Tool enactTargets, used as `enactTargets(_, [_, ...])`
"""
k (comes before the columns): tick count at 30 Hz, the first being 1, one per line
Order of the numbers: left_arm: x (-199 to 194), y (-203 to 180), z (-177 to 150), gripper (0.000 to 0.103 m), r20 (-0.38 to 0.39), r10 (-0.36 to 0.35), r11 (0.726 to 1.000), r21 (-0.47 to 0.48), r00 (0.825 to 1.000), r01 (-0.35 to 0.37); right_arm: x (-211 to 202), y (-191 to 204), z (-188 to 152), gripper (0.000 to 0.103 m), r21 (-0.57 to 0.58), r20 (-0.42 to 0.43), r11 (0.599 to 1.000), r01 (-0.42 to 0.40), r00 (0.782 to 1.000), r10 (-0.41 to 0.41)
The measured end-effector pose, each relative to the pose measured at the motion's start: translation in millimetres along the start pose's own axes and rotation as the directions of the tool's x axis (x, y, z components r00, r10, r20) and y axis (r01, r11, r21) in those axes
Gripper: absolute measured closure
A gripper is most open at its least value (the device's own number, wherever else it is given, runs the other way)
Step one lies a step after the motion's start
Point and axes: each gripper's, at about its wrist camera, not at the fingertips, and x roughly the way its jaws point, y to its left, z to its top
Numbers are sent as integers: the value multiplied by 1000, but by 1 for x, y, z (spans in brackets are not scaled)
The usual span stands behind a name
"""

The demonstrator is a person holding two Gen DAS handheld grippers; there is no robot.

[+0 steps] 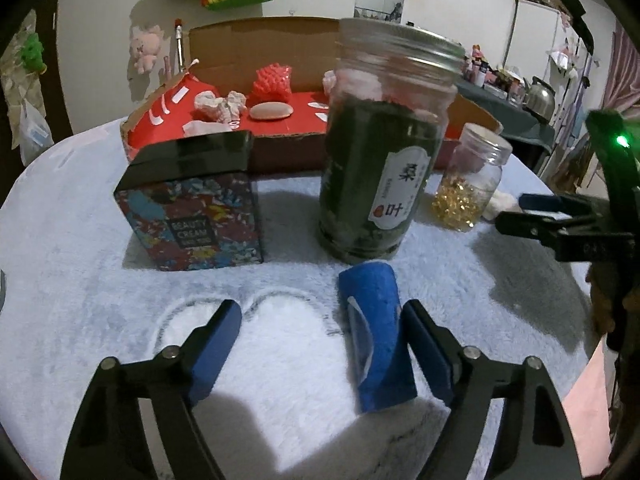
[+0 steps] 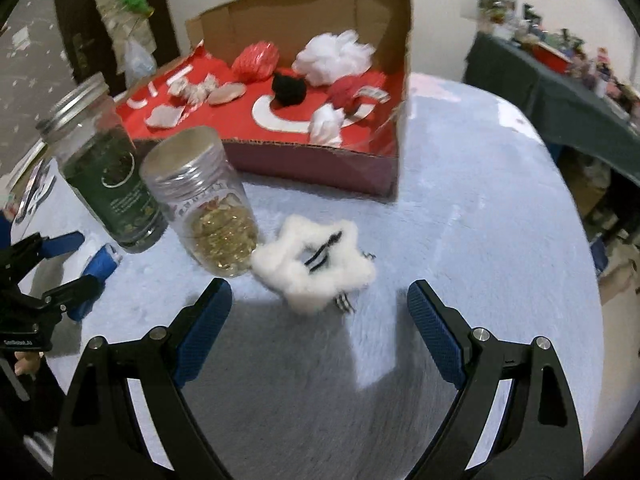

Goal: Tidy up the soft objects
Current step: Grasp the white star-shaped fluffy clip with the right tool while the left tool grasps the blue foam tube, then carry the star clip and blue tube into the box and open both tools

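Observation:
A blue foam roll lies on the fluffy pale cloth, between my open left gripper's fingers and against the right one. It also shows in the right wrist view. A white fluffy star-shaped hair clip lies just ahead of my open right gripper. The cardboard box with a red floor holds several soft things: a white pouf, a red mesh ball, a black pompom.
A tall jar of dark leaves, a small jar of gold beads and a patterned cream box stand on the cloth in front of the cardboard box. The left gripper shows at the right wrist view's left edge.

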Motion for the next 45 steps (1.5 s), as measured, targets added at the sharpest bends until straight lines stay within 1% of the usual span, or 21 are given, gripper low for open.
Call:
enactTargets(4, [-1, -4, 2, 34, -11, -25, 999, 20, 1000, 25, 9, 2, 6, 13, -66, -18, 998, -23, 1000, 22])
enactTargets(6, [0, -6, 3, 41, -16, -40, 999, 29, 999, 41, 11, 1, 9, 14, -86, -11, 996, -36, 999, 35])
enactTargets(7, [0, -7, 4, 46, -18, -48, 998, 33, 999, 49, 11, 1, 10, 17, -93, -8, 994, -51, 999, 51])
enactTargets(8, [0, -7, 4, 53, -20, -60, 997, 37, 998, 61, 12, 1, 11, 23, -96, -8, 993, -69, 998, 69])
enactTargets(9, [0, -9, 5, 57, -23, -74, 996, 39, 997, 74, 10, 0, 11, 28, -97, -3, 991, -91, 996, 91])
enactTargets(10, [0, -10, 5, 64, -26, -87, 995, 40, 996, 88, 9, 1, 10, 42, -98, 1, 990, -105, 994, 106])
enactTargets(11, [0, -10, 5, 71, -29, -100, 994, 42, 995, 101, 9, 1, 10, 47, -100, -1, 988, -114, 993, 115])
enactTargets(12, [1, -12, 6, 73, -34, -113, 992, 45, 993, 115, 10, 1, 9, 47, -97, -11, 989, -112, 994, 112])
enactTargets(13, [1, -12, 6, 73, -34, -111, 992, 48, 993, 113, 10, 2, 8, 47, -92, -14, 989, -118, 993, 117])
enactTargets(18, [-1, -9, 7, 77, -40, -125, 991, 51, 991, 127, -8, 11, -5, 48, -63, 30, 989, -130, 991, 133])
enactTargets(22, [-4, -6, 8, 77, -38, -136, 988, 65, 990, 138, -29, 34, -22, 48, -43, 88, 988, -146, 985, 150])
enactTargets(28, [-8, 0, 11, 78, -29, -160, 983, 85, 987, 162, -36, 74, -37, 48, -17, 156, 989, -145, 977, 146])
enactTargets(30, [-10, 2, 10, 79, -25, -163, 982, 93, 986, 165, -33, 82, -40, 48, -3, 158, 988, -153, 976, 151])
enactTargets(32, [-11, 5, 10, 79, -24, -163, 981, 100, 986, 165, -29, 89, -41, 48, 7, 162, 990, -143, 977, 140])
enactTargets(35, [-14, 9, 10, 79, -25, -164, 980, 111, 986, 166, -25, 97, -41, 48, 23, 165, 987, -158, 974, 152])
enactTargets(37, [-15, 12, 10, 79, -23, -169, 978, 119, 985, 170, -23, 104, -40, 48, 12, 165, 990, -141, 977, 138])
enactTargets(42, [-15, 14, 10, 79, -25, -193, 973, 123, 981, 194, -17, 120, -39, 48, -22, 154, 991, -131, 979, 133])
enactTargets(45, [-15, 16, 10, 79, -22, -200, 971, 130, 979, 201, -17, 122, -38, 48, -27, 153, 991, -130, 979, 133])
